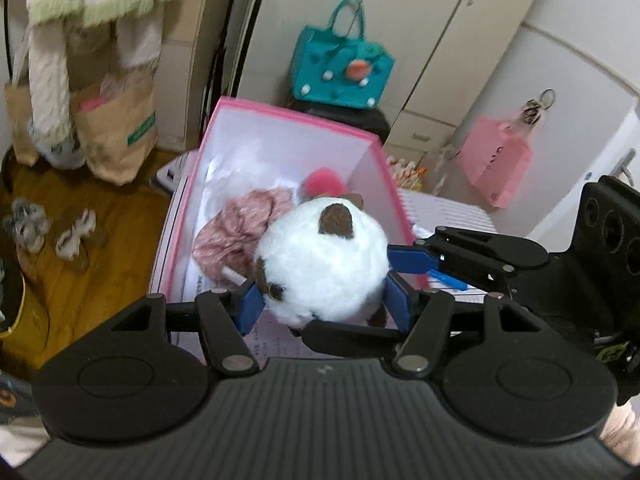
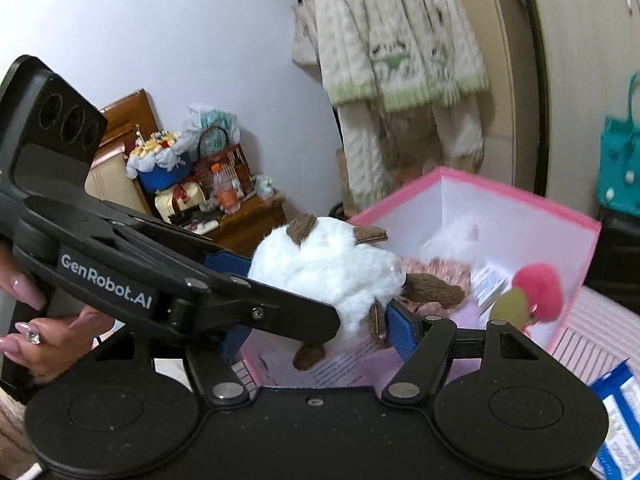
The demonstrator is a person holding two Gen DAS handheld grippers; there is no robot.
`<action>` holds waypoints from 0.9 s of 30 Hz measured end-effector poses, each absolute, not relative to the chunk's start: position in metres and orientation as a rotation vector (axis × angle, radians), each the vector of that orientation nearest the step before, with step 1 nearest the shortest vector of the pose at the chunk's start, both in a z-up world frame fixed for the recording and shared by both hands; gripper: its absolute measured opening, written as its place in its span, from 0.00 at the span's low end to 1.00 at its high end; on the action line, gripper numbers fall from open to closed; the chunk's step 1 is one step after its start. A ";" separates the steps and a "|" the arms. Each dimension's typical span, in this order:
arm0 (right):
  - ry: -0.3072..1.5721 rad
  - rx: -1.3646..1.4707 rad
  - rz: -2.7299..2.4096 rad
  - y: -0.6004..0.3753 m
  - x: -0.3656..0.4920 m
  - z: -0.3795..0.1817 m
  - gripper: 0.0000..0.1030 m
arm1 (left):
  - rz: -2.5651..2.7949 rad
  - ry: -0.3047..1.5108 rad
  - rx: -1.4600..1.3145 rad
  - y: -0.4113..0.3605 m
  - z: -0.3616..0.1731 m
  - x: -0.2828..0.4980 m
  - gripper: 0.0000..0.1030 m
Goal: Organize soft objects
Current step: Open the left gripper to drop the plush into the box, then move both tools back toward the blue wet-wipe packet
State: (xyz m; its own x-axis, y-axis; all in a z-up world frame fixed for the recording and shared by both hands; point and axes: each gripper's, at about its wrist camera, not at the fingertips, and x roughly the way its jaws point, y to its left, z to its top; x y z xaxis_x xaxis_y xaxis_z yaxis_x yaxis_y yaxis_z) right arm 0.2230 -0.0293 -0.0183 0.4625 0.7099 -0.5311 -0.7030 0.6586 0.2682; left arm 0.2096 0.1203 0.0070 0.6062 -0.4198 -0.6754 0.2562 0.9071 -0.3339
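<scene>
the pink box (image 1: 384, 160) sits open below, already holding a pink cloth (image 1: 240, 220). both the left gripper (image 1: 324, 300) and right gripper (image 2: 320, 304) pinch the white plush toy (image 1: 324, 264) above it; uneven release could drop it outside.

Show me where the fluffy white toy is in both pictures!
Left wrist view: the white toy sits mid-picture, squeezed between the blue pads, over the pink box.
Right wrist view: the white toy is mid-picture, left of the pink box.
Shared landmark: the pink box.
</scene>
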 end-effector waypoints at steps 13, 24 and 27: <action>0.759 -0.056 0.874 -0.014 0.243 -0.033 0.73 | -0.339 0.899 -0.206 0.125 -0.016 0.226 0.69; 0.705 -0.101 0.827 -0.050 0.204 0.003 0.74 | -0.254 0.784 -0.099 0.123 0.012 0.191 0.73; 0.716 -0.090 0.814 -0.061 0.193 0.016 0.74 | -0.262 0.781 -0.071 0.117 0.024 0.180 0.73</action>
